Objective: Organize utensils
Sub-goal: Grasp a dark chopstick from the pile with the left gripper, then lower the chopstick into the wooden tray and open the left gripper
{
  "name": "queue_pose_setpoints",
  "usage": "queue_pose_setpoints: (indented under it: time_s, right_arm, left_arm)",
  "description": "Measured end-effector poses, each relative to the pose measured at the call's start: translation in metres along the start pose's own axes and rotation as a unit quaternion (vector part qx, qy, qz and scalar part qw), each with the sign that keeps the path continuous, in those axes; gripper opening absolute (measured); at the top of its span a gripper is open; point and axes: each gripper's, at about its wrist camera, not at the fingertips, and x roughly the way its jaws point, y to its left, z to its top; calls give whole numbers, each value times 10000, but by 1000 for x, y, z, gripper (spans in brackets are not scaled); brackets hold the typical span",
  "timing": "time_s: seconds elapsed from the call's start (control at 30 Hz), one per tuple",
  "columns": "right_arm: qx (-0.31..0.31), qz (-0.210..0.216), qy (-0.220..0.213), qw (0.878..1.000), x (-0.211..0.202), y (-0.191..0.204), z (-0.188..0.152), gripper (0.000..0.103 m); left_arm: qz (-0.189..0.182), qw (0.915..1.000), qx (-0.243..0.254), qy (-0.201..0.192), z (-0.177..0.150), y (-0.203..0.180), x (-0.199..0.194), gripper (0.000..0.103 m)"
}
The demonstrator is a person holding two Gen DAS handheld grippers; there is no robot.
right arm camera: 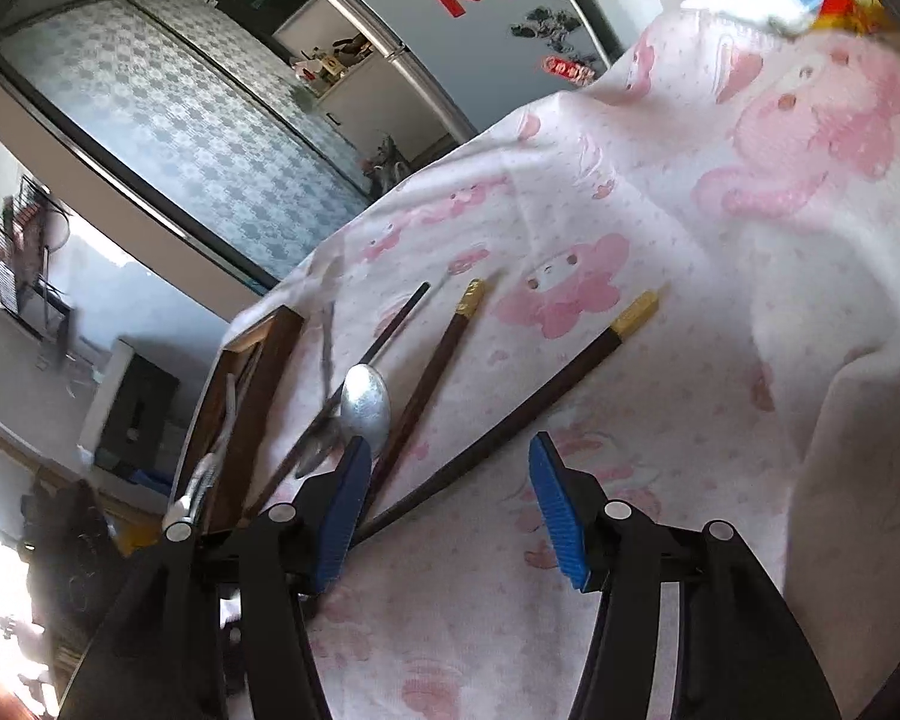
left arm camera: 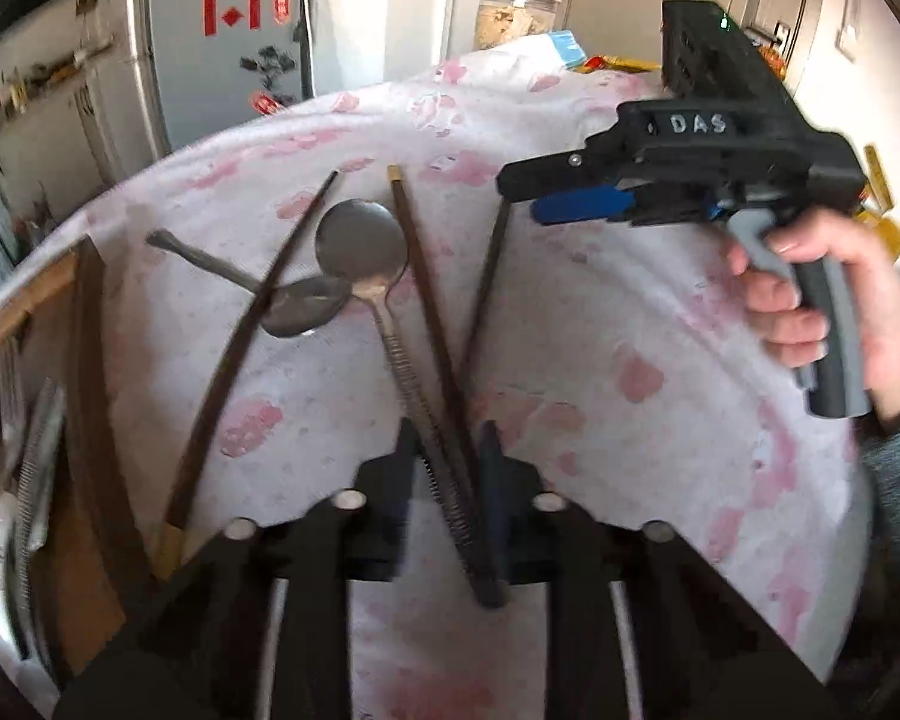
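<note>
On the pink-patterned cloth (left arm camera: 600, 312) lie two metal spoons and three dark chopsticks. My left gripper (left arm camera: 450, 429) is shut low on the ribbed handle of the large spoon (left arm camera: 360, 243) together with the chopstick (left arm camera: 426, 300) beside it. A second spoon (left arm camera: 300, 306) lies under a curved chopstick (left arm camera: 240, 354). The right gripper (left arm camera: 522, 198) hovers over the far end of the third chopstick (left arm camera: 486, 288). In the right wrist view, the right gripper (right arm camera: 450, 444) is open, and that gold-tipped chopstick (right arm camera: 570, 378) runs between the blue pads (right arm camera: 561, 516) untouched.
A wooden tray (left arm camera: 90, 330) with several utensils stands at the table's left edge, also the tray (right arm camera: 270, 372) in the right wrist view. A person's hand (left arm camera: 810, 300) grips the right tool's handle. Packages (left arm camera: 570, 51) sit at the table's far end, a fridge (left arm camera: 228, 42) behind.
</note>
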Motion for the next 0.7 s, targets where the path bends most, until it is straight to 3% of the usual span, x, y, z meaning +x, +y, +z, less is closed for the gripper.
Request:
queue_pose_setpoints:
  time_s: [0.2,0.37,0.4,0.47,0.7]
  right_arm:
    - [248,137,31,9996,4,0,-4,57]
    - [346,180,3,9992,12,9,-4,57]
    - [361,186,-18,9992,15,12,-4,54]
    - [246,14,-92,9997,17,20,-5,27]
    - [-29,-32,-169,9998,15,53,-4,19]
  left_arm:
    - [-12,9999,-75,-129,-3,-2,-9,5]
    - [-95,9992,-18,-382,4,-17,-31,5]
    - [-134,9991,14,-402,4,-20,-34,5]
    - [-103,9991,93,-392,4,-26,-36,5]
    - [-23,9992,82,-393,-10,-17,-44,6]
